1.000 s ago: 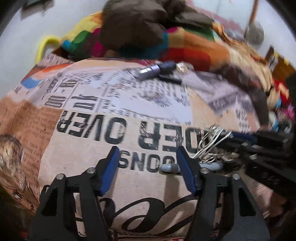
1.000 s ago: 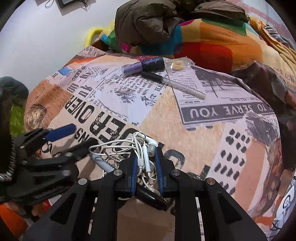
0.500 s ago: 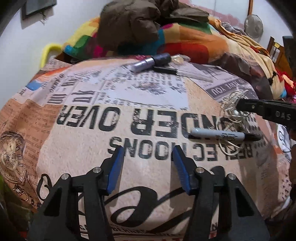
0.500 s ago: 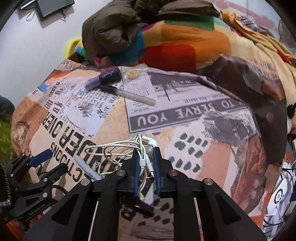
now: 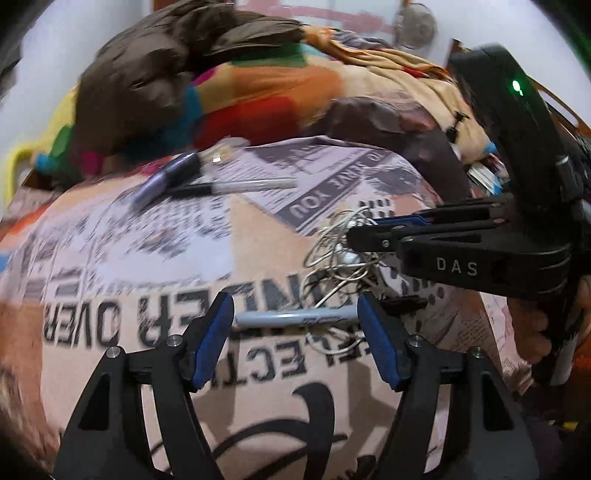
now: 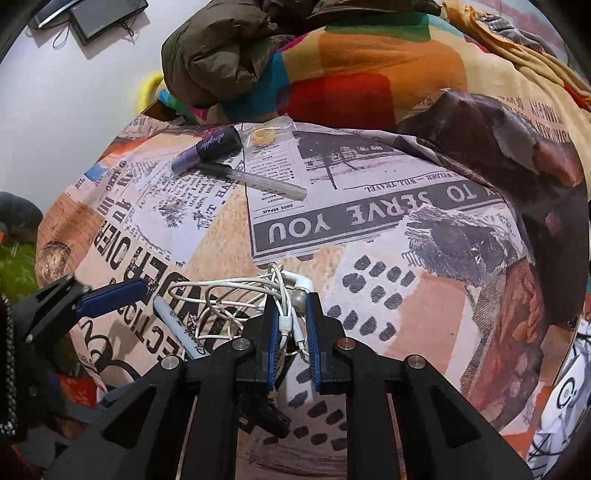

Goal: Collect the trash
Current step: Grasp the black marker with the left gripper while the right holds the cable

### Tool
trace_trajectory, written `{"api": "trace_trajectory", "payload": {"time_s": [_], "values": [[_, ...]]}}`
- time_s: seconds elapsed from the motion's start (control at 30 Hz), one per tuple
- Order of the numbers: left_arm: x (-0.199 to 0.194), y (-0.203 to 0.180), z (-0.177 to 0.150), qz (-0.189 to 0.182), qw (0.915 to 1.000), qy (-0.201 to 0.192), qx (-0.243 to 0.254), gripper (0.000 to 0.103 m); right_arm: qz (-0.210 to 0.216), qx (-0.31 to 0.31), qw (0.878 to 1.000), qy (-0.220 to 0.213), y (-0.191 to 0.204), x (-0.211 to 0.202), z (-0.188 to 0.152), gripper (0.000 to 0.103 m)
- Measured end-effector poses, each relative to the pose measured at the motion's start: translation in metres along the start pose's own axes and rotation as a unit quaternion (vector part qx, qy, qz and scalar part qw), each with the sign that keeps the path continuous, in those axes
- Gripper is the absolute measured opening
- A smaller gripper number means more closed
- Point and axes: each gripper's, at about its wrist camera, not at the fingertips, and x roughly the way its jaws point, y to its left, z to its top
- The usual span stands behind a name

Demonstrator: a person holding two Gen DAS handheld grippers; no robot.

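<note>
White earphone cable (image 6: pixel 236 295) tangled, marker (image 6: pixel 181 332) partly under it

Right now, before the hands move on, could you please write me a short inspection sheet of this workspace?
Surface: newspaper-print bedcover, bare in places.
Job's things: tangled white earphone cable; grey marker; purple tube; clear pen; small clear packet.
Clutter: brown jacket on a colourful blanket behind.
Grippers: left gripper jaws opening, the marker lying between the tips, pads not pressing it; right gripper shut on the earphone cable.
Cables: only the earphone tangle, partly over the marker.
Surroundings: white wall; a fan at the far end.
</note>
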Motion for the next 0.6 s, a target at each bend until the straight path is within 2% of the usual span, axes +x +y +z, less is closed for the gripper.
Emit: {"api": "trace_trajectory", "payload": {"time_s": [0.13, 0.23, 0.33, 0.47, 0.57, 0.6], "values": [[0.01, -0.006, 0.005, -0.036, 0.9991, 0.009, 0.02, 0.066, -0.002, -0.013, 1.0, 0.005, 0.002, 0.001, 0.001, 0.012], [0.017, -0.011, 0.007, -0.041, 0.9981, 0.017, 0.043, 0.056, 0.002, -0.011, 1.0, 0.008, 0.0, 0.002, 0.003, 0.013], [0.015, -0.01, 0.007, -0.059, 0.9973, 0.025, 0.036, 0.042, 0.007, -0.005, 1.0, 0.01, -0.002, 0.002, 0.003, 0.013], [0.008, -0.012, -0.003, -0.056, 0.997, 0.029, 0.045, 0.041, 0.005, -0.005, 1.0, 0.012, -0.001, 0.003, 0.003, 0.013], [0.011, -0.014, -0.012, -0.063, 0.9949, 0.058, 0.053, 0.038, 0.002, -0.005, 1.0, 0.013, 0.0, 0.003, 0.004, 0.013], [0.01, -0.017, -0.016, -0.054, 0.9951, 0.054, 0.062, 0.038, 0.001, -0.005, 1.0, 0.013, 0.0, 0.003, 0.004, 0.013]]}}
